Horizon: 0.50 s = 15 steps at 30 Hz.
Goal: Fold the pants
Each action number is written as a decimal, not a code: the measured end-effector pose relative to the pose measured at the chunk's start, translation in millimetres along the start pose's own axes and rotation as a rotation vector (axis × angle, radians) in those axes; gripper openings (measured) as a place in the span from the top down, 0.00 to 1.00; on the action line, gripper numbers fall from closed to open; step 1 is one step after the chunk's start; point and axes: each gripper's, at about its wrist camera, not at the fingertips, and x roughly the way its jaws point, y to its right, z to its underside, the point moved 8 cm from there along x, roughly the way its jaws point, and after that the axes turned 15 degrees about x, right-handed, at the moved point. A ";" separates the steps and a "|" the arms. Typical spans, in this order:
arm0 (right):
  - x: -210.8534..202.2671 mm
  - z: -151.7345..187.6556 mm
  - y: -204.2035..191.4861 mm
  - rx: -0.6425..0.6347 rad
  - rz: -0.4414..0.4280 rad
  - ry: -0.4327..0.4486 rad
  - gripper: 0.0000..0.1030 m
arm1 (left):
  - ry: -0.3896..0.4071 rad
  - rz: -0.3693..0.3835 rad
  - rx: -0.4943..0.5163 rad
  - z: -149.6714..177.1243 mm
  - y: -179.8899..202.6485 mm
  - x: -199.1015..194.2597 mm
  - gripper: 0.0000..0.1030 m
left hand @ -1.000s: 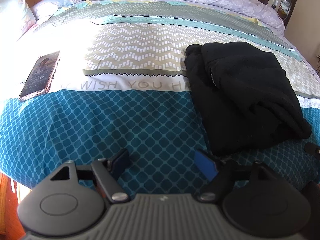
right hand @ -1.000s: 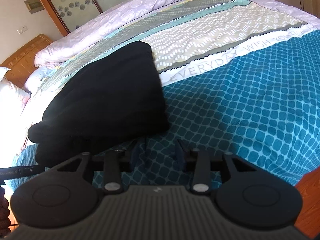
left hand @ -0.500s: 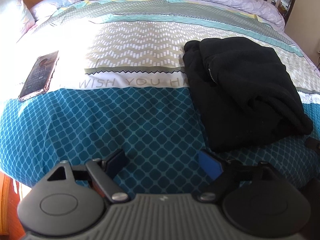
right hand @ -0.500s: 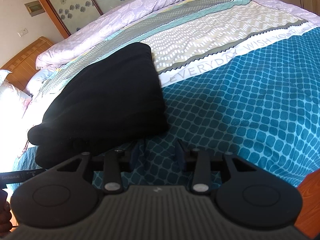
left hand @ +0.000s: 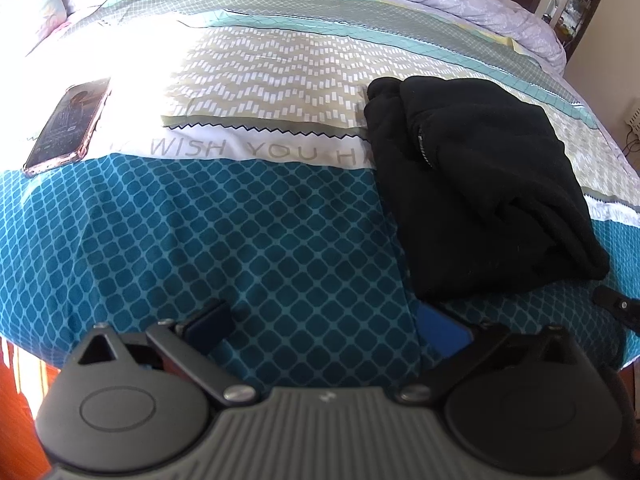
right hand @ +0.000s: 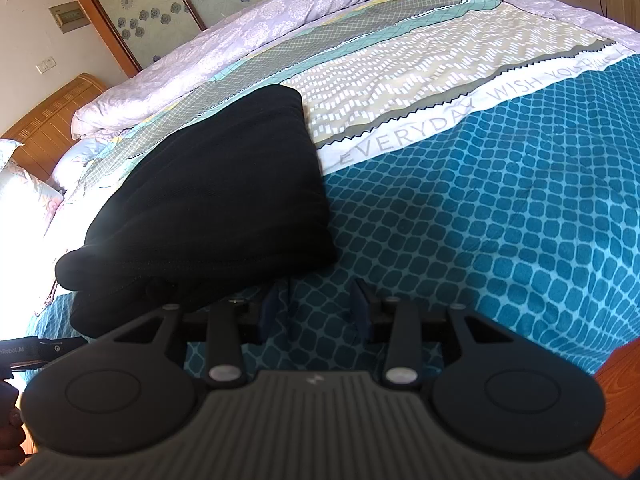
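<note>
The black pants (left hand: pixel 476 176) lie folded into a thick bundle on the bedspread (left hand: pixel 248 232), straddling the white lettered band where the teal diamond field meets the beige zigzag stripe. From my left wrist view the bundle sits to the right, its long axis running from the near edge of the bed toward the far side, with a rounded rolled end at the near right and layered edges showing along its left side. From my right wrist view the same pants (right hand: pixel 216 200) lie to the left, the long axis slanting from near left to far right, the smooth folded face on top and a bulging roll at the near left corner. My left gripper (left hand: pixel 326 326) hangs over the teal fabric with its jaws spread wide, holding nothing; its right finger is close to the bundle's near edge, though I cannot tell whether it touches. My right gripper (right hand: pixel 316 304) has its jaws moderately apart, empty, just beside the bundle's near right corner. A phone (left hand: pixel 68 124) in a pink case lies far left on the sunlit sheet, well apart from the pants.
</note>
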 end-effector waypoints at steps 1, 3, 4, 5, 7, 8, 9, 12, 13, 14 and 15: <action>0.1 -0.1 0.1 0.000 0.000 0.000 0.58 | 0.001 0.000 0.007 0.4 0.7 -0.4 0.00; 0.0 -0.2 0.3 0.000 0.000 0.000 0.58 | 0.008 0.005 0.018 1.1 1.1 -1.2 0.00; 0.4 -0.3 0.5 0.001 -0.001 0.000 0.58 | 0.014 0.009 0.019 1.6 1.2 -1.3 0.00; 0.0 0.4 -0.4 0.002 0.000 0.001 0.58 | 0.017 0.012 0.021 2.0 0.9 -1.6 0.00; 0.0 0.1 0.0 0.000 0.000 0.000 0.58 | 0.021 0.014 0.025 2.8 1.3 -2.5 0.00; 0.0 0.1 0.0 0.001 0.000 0.000 0.58 | 0.015 0.013 0.040 3.0 2.2 -2.3 0.00; 0.0 0.1 0.0 0.001 0.000 0.001 0.58 | 0.007 0.009 0.056 3.1 3.3 -2.3 0.00; -0.1 0.2 -0.4 0.001 -0.002 0.001 0.57 | -0.005 0.000 0.068 3.0 5.0 -2.6 0.00; 0.0 0.1 -0.4 0.000 -0.002 0.000 0.56 | -0.005 -0.004 0.073 3.2 5.9 -2.3 0.00; 0.1 0.1 -0.7 -0.001 -0.003 0.000 0.56 | -0.005 -0.008 0.075 3.2 6.2 -2.0 0.00; 0.2 -0.1 -0.6 -0.002 -0.004 0.000 0.55 | -0.003 -0.012 0.079 3.4 6.6 -2.1 0.00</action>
